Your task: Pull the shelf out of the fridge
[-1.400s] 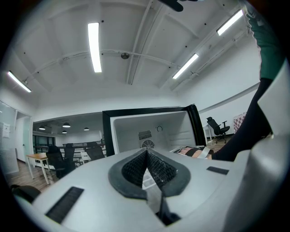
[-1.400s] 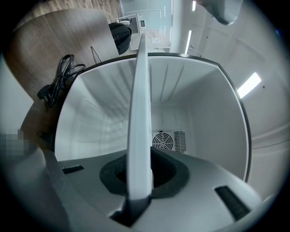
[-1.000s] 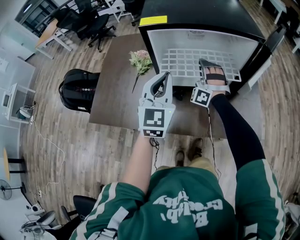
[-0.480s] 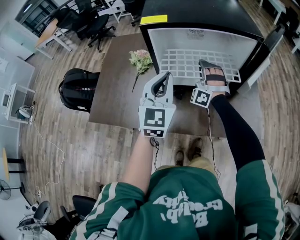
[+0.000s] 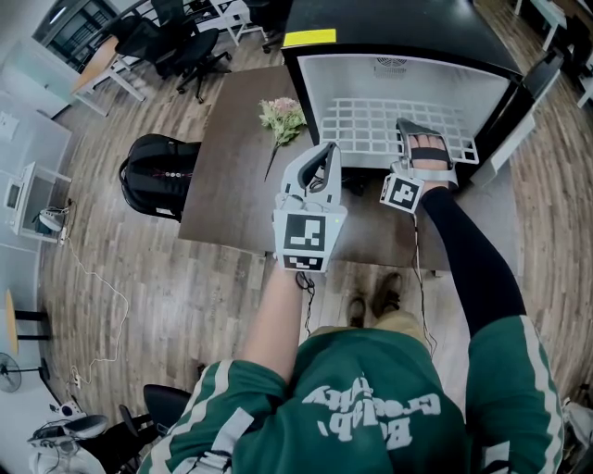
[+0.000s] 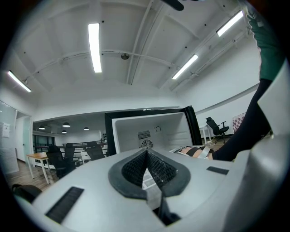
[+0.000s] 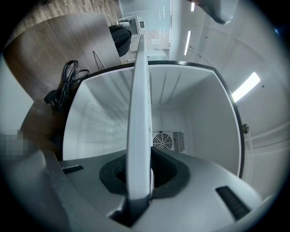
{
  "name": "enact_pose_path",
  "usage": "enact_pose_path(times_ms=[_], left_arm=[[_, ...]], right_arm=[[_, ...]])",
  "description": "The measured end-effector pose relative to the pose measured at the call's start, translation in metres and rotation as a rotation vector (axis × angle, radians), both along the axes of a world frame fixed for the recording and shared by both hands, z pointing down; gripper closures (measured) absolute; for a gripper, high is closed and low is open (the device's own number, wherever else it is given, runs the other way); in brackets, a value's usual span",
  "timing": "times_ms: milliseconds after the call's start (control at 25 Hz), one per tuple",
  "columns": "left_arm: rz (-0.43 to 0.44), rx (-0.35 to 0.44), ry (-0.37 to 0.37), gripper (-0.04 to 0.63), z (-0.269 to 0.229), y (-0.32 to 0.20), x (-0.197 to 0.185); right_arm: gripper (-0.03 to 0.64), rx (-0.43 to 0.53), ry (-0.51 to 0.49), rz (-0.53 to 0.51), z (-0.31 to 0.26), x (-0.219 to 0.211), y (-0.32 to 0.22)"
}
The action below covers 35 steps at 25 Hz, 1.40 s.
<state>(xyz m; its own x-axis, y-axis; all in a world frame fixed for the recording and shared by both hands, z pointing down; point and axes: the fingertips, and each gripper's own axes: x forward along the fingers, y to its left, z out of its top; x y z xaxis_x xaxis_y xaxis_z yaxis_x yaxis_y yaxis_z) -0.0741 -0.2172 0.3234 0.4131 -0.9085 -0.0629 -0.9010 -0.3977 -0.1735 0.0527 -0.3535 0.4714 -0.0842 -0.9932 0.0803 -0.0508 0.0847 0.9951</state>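
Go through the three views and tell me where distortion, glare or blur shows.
Head view: sharp and evenly lit, but the wide lens bows the floorboards and fridge. Left gripper view: ceiling strip lights blow out white; corners go black. Right gripper view: the shelf edge, close between the jaws, is a soft, overbright band.

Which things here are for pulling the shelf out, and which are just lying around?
For the job:
- fridge
- white wire shelf
- right hand-held gripper, shut on the shelf's front edge

Just lying about:
- flowers on the table
- black backpack on the floor
- office chairs
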Motion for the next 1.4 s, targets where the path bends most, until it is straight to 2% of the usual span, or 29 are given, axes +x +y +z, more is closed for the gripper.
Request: enact_pose_path(times_ms=[1400], left_arm=[[-0.003, 0.007, -0.009, 0.58, -0.002, 0.021, -0.01]], right_arm=[[0.555, 0.007, 0.004, -0.002, 0.001, 0.0, 0.025]])
